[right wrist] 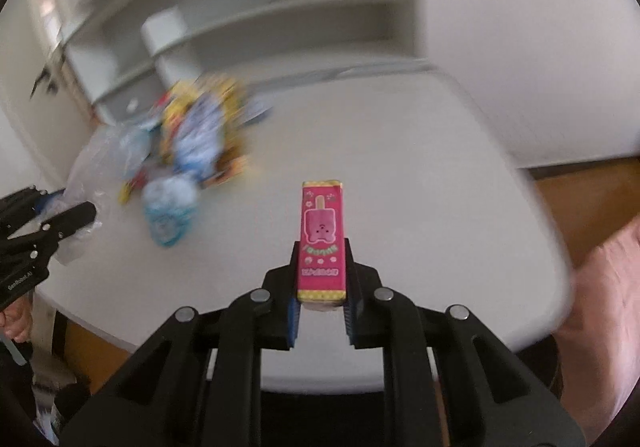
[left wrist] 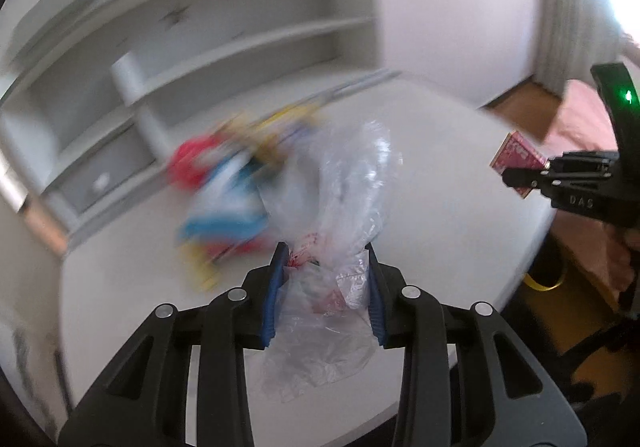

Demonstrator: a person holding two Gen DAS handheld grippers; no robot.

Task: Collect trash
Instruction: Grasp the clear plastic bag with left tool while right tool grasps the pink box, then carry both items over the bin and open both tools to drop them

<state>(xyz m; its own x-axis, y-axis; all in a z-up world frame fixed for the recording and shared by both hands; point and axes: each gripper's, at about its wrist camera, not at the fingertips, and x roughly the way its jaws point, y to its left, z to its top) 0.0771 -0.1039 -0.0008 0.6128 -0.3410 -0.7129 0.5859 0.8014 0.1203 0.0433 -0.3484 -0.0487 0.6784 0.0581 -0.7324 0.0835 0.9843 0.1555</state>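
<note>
Left gripper (left wrist: 326,259) is clamped on a clear plastic bag (left wrist: 344,183): blue pads (left wrist: 276,287) pinch the bunched film at centre-bottom of the left wrist view, and the rest of the bag balloons up past the fingertips. Grip sits on a gathered fold, likely so the bag hangs with slack and its mouth can take more trash, though the mouth itself isn't readable in the blur.

Right gripper (right wrist: 322,247) is closed on a pink ice-pop wrapper box (right wrist: 323,239), centre of the right wrist view. Jaws squeeze its long sides near the lower end, so most of the box sticks out forward, clear of the fingers. That suits a drop: free end goes in first. Same box shows at right-middle of the left view (left wrist: 516,161), well apart from the bag.

Remaining trash pile (right wrist: 192,151) of red, blue and yellow wrappers lies on the white table (right wrist: 400,151), upper left of centre in the right view and just behind the bag in the left view. Heavily smeared, so item count can't be told.

Judgement: one piece is in hand, the bag is held ready, the box is not yet in the bag, and most of the pile is uncollected. Next move needs both hands to converge. Risk: thin film slipping from the pads, or the mouth collapsing.
</note>
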